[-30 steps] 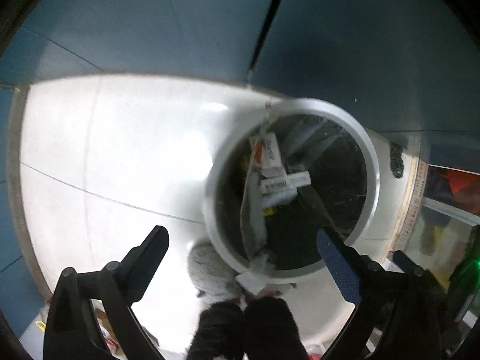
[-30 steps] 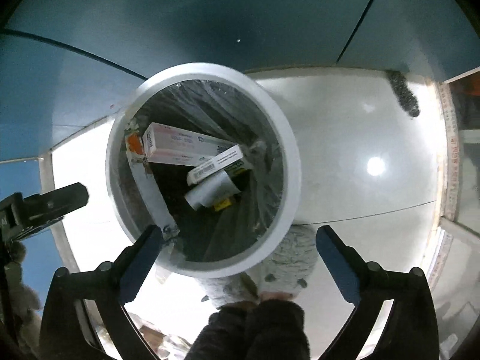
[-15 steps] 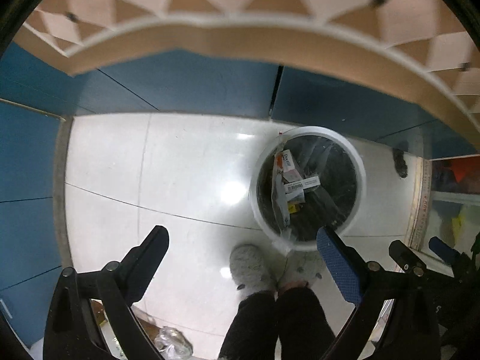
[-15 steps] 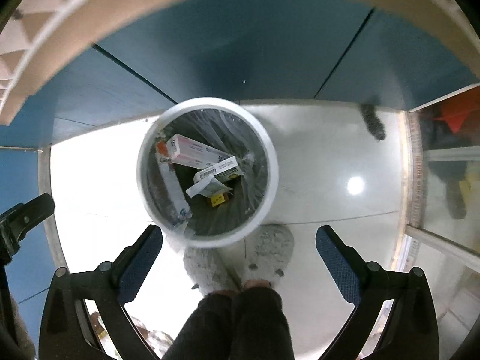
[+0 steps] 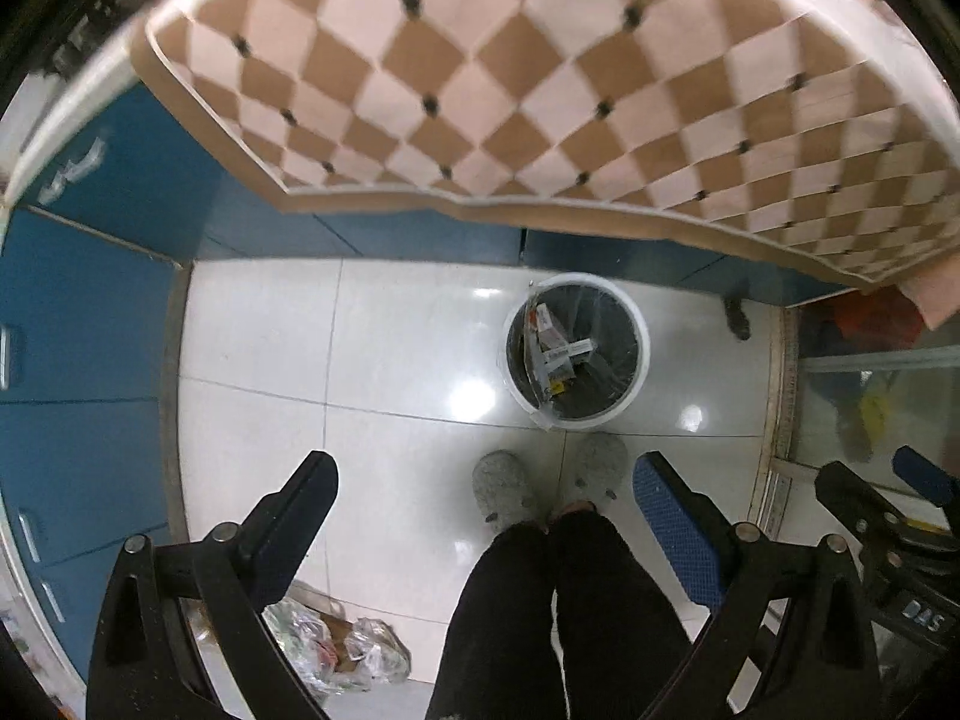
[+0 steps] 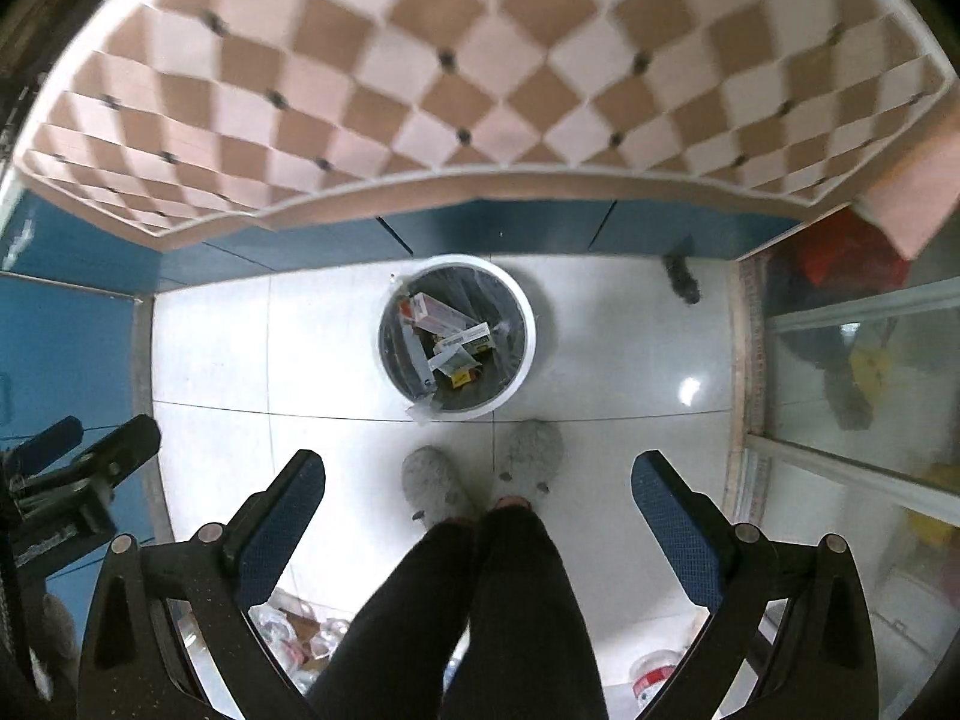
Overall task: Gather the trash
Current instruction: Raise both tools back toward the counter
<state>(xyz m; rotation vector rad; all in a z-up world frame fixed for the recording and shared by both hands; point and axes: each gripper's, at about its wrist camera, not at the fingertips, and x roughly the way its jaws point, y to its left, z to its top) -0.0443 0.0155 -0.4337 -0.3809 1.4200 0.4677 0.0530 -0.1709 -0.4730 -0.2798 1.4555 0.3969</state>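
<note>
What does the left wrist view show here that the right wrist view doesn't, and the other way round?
Left wrist only: the open left gripper up close, and white handles on the blue cabinets.

Right wrist only: the open right gripper up close, and a red-and-white container on the floor at lower right.

Both: the white bin with boxes inside, the grey slippers, the checkered countertop, and crumpled bags on the floor behind the feet.

Both grippers (image 5: 486,480) (image 6: 479,468) higher above bin (image 6: 528,324)
</note>
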